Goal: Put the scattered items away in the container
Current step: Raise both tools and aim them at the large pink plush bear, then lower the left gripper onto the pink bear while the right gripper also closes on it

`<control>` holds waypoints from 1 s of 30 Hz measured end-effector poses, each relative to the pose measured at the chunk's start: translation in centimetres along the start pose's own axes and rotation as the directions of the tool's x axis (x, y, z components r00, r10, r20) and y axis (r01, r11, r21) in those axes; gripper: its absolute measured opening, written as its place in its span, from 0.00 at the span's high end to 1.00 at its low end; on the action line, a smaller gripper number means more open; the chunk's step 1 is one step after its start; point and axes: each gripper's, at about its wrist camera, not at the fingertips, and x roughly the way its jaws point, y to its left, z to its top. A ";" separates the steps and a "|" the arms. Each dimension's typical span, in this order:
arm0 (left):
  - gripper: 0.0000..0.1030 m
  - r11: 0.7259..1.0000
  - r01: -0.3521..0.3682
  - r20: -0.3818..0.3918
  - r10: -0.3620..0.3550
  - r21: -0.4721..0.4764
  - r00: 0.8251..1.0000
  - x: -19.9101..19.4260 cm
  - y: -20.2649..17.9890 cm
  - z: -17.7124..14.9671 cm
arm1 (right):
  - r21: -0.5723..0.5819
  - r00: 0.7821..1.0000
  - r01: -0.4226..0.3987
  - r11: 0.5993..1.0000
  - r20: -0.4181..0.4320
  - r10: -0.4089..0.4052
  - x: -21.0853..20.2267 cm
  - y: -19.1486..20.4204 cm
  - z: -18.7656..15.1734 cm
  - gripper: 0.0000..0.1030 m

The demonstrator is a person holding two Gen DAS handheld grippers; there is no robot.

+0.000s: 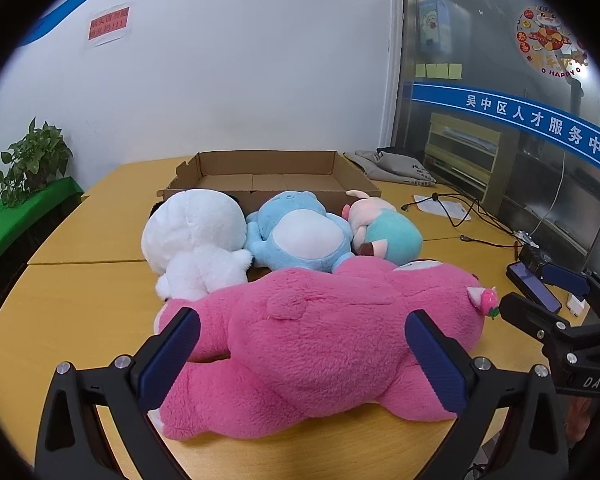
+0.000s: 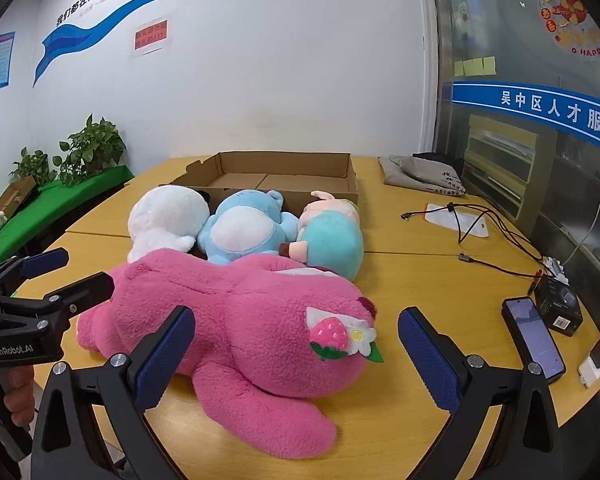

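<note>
Nearest the desk's [image 1: 80, 292] front edge lies the pink bear [image 1: 324, 328], on its side, long axis running roughly left-right along that edge. Head w/ strawberry ear trim is at the right end, legs at the left; it looks to face the far side, tho the face is hidden. Behind it, toward the desk's middle, sit three smaller plushies in a row, touching each other: white one [image 1: 196, 240], blue one [image 1: 300, 236], teal/pink one [image 1: 384, 228]. Box [image 1: 268, 176] is just behind them, flaps open, nothing in it as far as visible.

Left tongs [image 1: 302, 348]: wide open, holding nothing, fingers either side of the bear's back/rump. Right tongs [image 2: 296, 350]: also wide open, nothing held, framing the head end by the strawberry.

Handling, my guess: bear is light but bulky, soft, squashy; pile fabric isn't slippery, not fragile. Too fat for one pair of tongs to span the trunk, so likely a two-handed job: left pinches a fold of the back or a leg, right takes the ear/head edge. Expect sag btwn grips, so lift high enough to clear the small plushies and box wall.
</note>
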 end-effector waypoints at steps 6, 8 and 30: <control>0.01 1.000 0.002 -0.026 -0.003 -0.029 1.000 1.9 0.7 0.8 | -0.009 1.000 -0.009 1.000 -0.007 0.009 1.5 -0.2 1.0 0.00; 0.01 0.999 0.007 -0.039 -0.008 -0.040 0.999 2.6 1.0 1.0 | -0.005 1.000 -0.020 1.000 -0.017 0.020 2.3 -0.2 1.4 0.00; 0.01 0.965 0.199 -0.167 -0.228 -0.172 0.959 7.5 3.9 -0.1 | 0.037 0.992 -0.059 0.998 -0.114 0.063 7.5 -1.8 1.5 0.00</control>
